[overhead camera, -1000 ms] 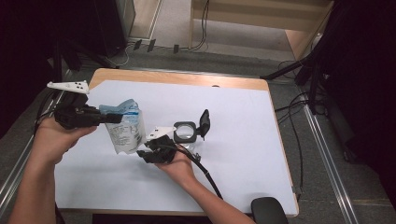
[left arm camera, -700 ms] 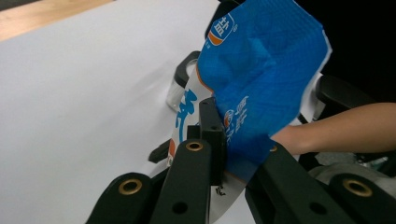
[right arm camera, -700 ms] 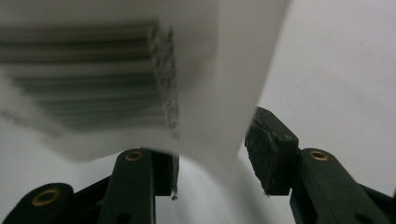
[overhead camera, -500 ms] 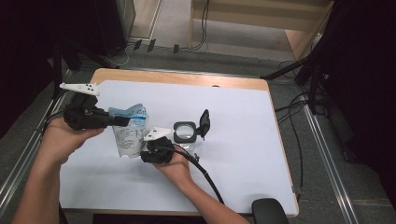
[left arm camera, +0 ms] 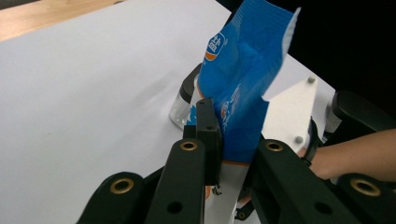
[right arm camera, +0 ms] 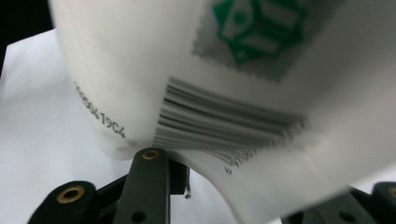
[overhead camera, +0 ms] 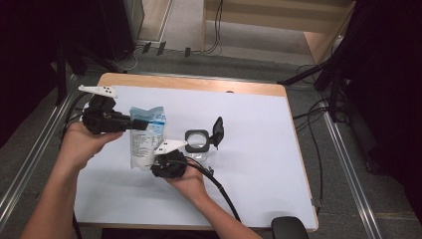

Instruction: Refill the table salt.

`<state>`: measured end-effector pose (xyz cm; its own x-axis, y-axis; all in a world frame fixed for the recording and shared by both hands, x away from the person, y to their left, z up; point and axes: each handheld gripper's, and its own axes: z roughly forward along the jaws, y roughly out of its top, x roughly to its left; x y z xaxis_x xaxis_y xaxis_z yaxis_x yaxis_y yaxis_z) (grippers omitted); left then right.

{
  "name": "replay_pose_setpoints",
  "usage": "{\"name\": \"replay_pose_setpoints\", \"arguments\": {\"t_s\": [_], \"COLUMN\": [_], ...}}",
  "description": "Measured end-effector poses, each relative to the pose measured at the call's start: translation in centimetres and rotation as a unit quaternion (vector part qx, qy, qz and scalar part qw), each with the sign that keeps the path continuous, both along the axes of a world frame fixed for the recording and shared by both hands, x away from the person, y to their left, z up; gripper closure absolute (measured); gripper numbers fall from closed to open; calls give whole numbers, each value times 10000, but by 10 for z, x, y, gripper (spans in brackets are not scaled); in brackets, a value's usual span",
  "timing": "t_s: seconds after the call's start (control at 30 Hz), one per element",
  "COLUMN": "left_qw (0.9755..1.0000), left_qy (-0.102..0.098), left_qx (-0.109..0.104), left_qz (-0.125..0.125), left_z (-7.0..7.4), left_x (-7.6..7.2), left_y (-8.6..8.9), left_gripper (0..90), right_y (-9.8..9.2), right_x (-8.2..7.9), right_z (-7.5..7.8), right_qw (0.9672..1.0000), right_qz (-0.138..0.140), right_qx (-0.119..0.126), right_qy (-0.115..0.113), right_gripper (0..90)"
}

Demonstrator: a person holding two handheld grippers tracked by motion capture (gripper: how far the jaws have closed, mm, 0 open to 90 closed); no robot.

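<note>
White paper covers the bench (overhead camera: 259,149), and a blue and white pouch (overhead camera: 146,137) stands upright on it, toward the left edge. My left claw (overhead camera: 141,123) comes in level from the left and is clamped on the pouch's upper part; in the left gripper view the blue top of the pouch (left arm camera: 243,79) is pinched between my two black jaws, which have just eased open a little. My right claw (overhead camera: 158,167) sits low at the pouch's foot, on the side nearer the front edge. In the right gripper view the pouch's white back with its barcode (right arm camera: 219,116) lies between my jaws, which have just been closing; I cannot tell if the pads press on it. Just right of the pouch stands a small clear jar (overhead camera: 198,142), its black flip lid (overhead camera: 217,132) tipped open.
</note>
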<state>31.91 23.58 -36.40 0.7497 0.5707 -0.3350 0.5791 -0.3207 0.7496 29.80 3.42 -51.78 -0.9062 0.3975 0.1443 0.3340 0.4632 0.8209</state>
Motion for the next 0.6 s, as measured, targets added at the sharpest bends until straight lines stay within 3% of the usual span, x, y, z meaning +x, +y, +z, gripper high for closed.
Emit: {"name": "replay_pose_setpoints", "arguments": {"t_s": [0.17,0.27,0.33,0.4,0.47,0.6], "left_qw": [10000,9998,9998,9998,9998,10000], "left_qy": [14,109,136,146,102,12], "left_qx": [18,158,155,137,131,-41], "left_qz": [4,88,81,66,61,11], "left_z": [-4,-7,-7,-7,-7,-7], "left_x": [6,11,12,12,13,13], "left_y": [-5,-8,-9,-10,-13,-15], "left_gripper": [871,891,893,893,890,857], "right_y": [-3,-4,-2,-1,-2,-4], "right_x": [0,1,-2,-3,-5,-2], "right_z": [-2,-4,-4,-4,-2,-3], "right_qw": [9999,9997,10000,10000,9999,9998], "right_qz": [-21,-38,-56,-65,-58,-115], "right_qx": [-5,47,17,10,15,155], "right_qy": [109,240,73,6,-106,80], "right_gripper": [696,625,566,563,591,694]}}
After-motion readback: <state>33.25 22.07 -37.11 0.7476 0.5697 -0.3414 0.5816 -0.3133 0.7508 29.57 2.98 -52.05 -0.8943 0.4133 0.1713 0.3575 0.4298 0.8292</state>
